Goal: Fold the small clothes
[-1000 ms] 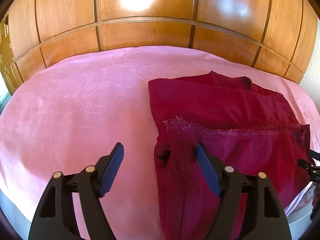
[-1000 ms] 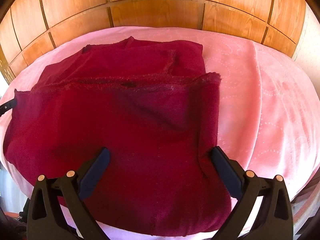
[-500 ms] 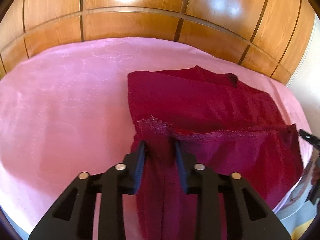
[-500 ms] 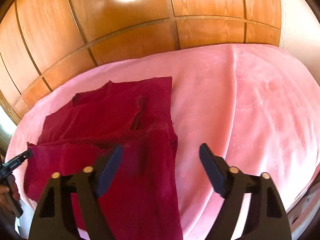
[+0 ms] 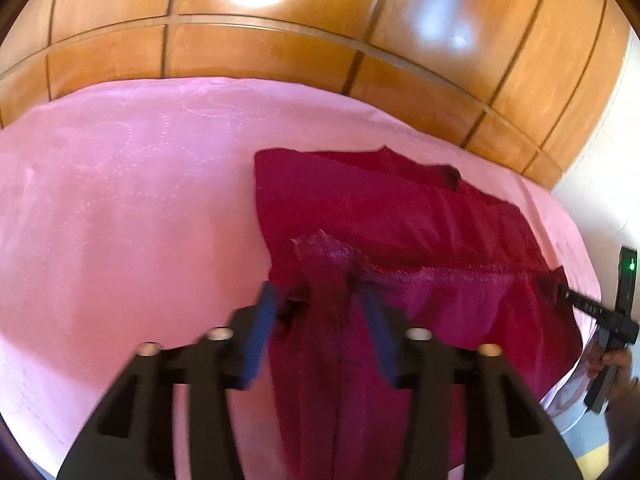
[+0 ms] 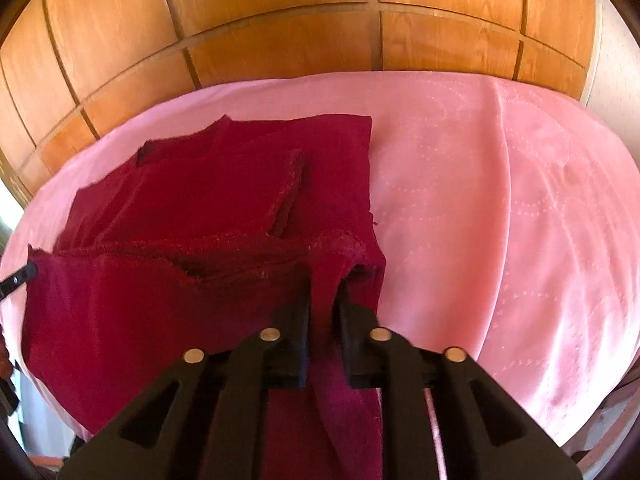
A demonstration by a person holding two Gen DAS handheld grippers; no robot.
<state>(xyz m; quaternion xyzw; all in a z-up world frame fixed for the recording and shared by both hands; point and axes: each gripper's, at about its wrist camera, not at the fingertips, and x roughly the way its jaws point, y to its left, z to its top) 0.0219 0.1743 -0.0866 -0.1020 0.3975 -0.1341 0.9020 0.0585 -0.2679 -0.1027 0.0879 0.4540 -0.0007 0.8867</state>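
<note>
A dark red garment (image 5: pixel 400 216) lies partly folded on a pink bedspread (image 5: pixel 120 208); it also shows in the right wrist view (image 6: pixel 208 184). My left gripper (image 5: pixel 320 300) is shut on the garment's near left corner, with a ridge of cloth pinched between its blue pads. My right gripper (image 6: pixel 324 300) is shut on the garment's near right corner. The near edge is raised a little between the two grippers and hangs over the front of the bed.
Wooden panelling (image 5: pixel 280 40) runs behind the bed, also in the right wrist view (image 6: pixel 280 32). The pink bedspread (image 6: pixel 500 208) stretches to the right of the garment. The right gripper and the hand that holds it (image 5: pixel 608 328) show at the left wrist view's right edge.
Both grippers were open over the garment's near corners a second ago. The left one shut on its corner first, then the right one shut on its corner. The near edge has lifted slightly.
</note>
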